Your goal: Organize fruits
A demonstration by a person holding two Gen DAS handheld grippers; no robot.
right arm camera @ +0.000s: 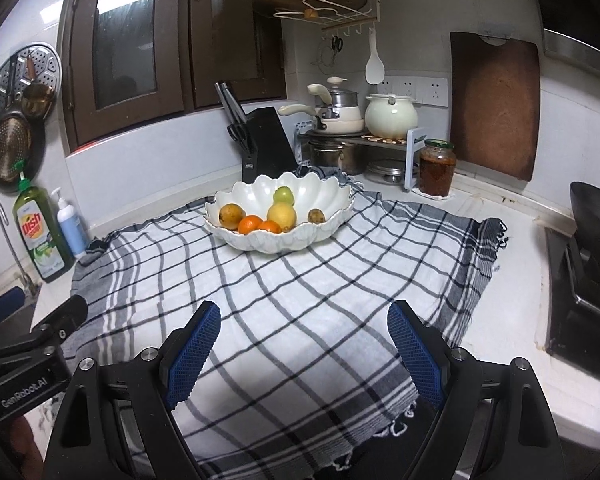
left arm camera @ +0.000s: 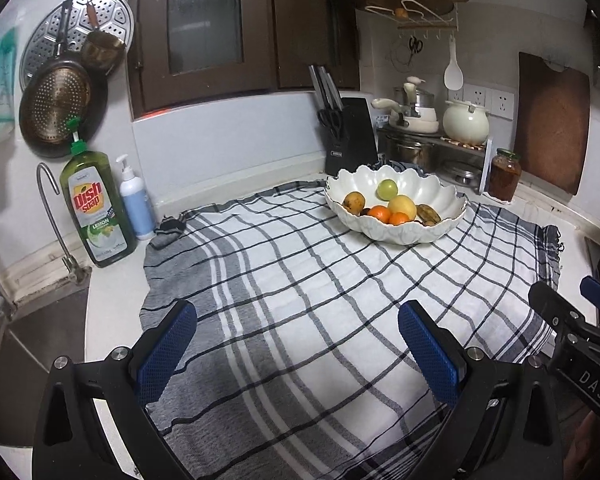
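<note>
A white scalloped bowl [left arm camera: 412, 188] [right arm camera: 324, 196] stands at the far side of a checked cloth [left arm camera: 300, 300] [right arm camera: 300, 280]. It holds several fruits: a green one [left arm camera: 387, 189] [right arm camera: 283, 195], a yellow one [left arm camera: 402, 207] [right arm camera: 281, 215], two oranges [left arm camera: 380, 213] [right arm camera: 250, 224], a yellow-brown one [left arm camera: 354, 201] [right arm camera: 231, 215] and a dull brownish one [left arm camera: 428, 213] [right arm camera: 316, 215]. My left gripper [left arm camera: 298, 344] is open and empty over the near cloth. My right gripper [right arm camera: 304, 344] is open and empty beside it, also showing in the left wrist view [left arm camera: 572, 308].
A dish soap bottle [left arm camera: 96, 208] and a pump bottle [left arm camera: 134, 204] stand left by the faucet [left arm camera: 56, 216]. A knife block [left arm camera: 350, 136], pots [right arm camera: 388, 116] and a jar [right arm camera: 436, 166] line the back. A cutting board [right arm camera: 494, 108] leans right. A wok [right arm camera: 596, 212] sits on the stove.
</note>
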